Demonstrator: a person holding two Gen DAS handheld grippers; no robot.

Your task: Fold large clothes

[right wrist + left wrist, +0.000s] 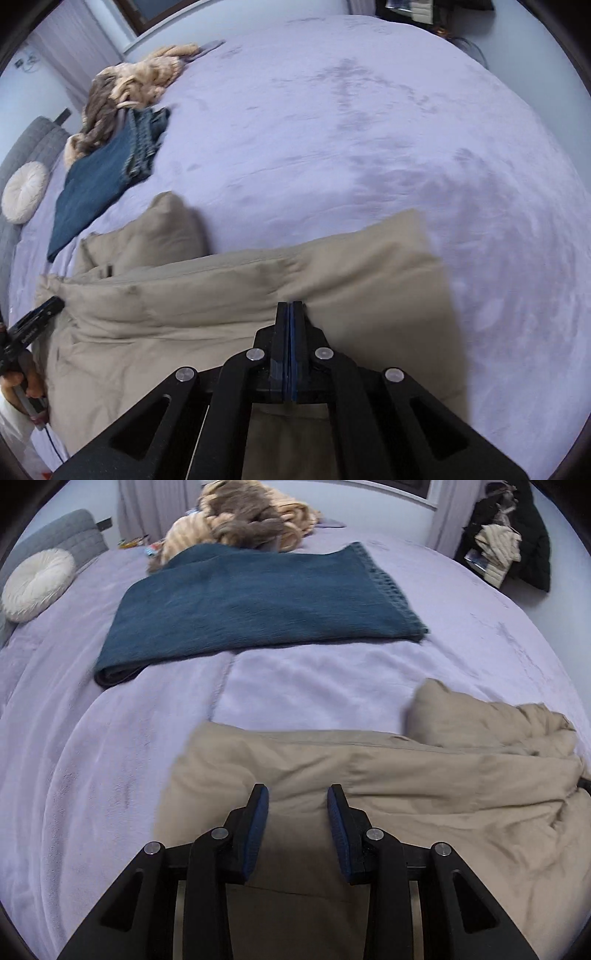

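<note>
A: How did the beige garment (pixel 369 775) look?

B: It was a padded, tan piece, creased, lying flat on the lavender bedspread (pixel 92 757) right under both sets of jaws. A long seam ran across it ahead of the left gripper (pixel 297 794), and a puffy fold stood up beyond and to the right of those jaws.

A: And the jaws themselves?

B: The left gripper's blue pads (pixel 258 823) stood partly apart with fabric lying between them; I could not tell whether they pinched it. The right gripper (pixel 290 306) had its jaws pressed together, tips at a ridge of the garment, though whether cloth was caught there was not clear.

A: Edges and open room?

B: Ahead and right of the right jaws, the garment's corner (pixel 417 229) ended on bare bedspread, which stretched wide and open beyond. Ahead of the left jaws lay a clear strip, then a folded blue blanket (pixel 258 602), with a heap of tan and brown knitwear (pixel 243 513) behind it. A round white cushion (pixel 37 583) sat far left.
</note>
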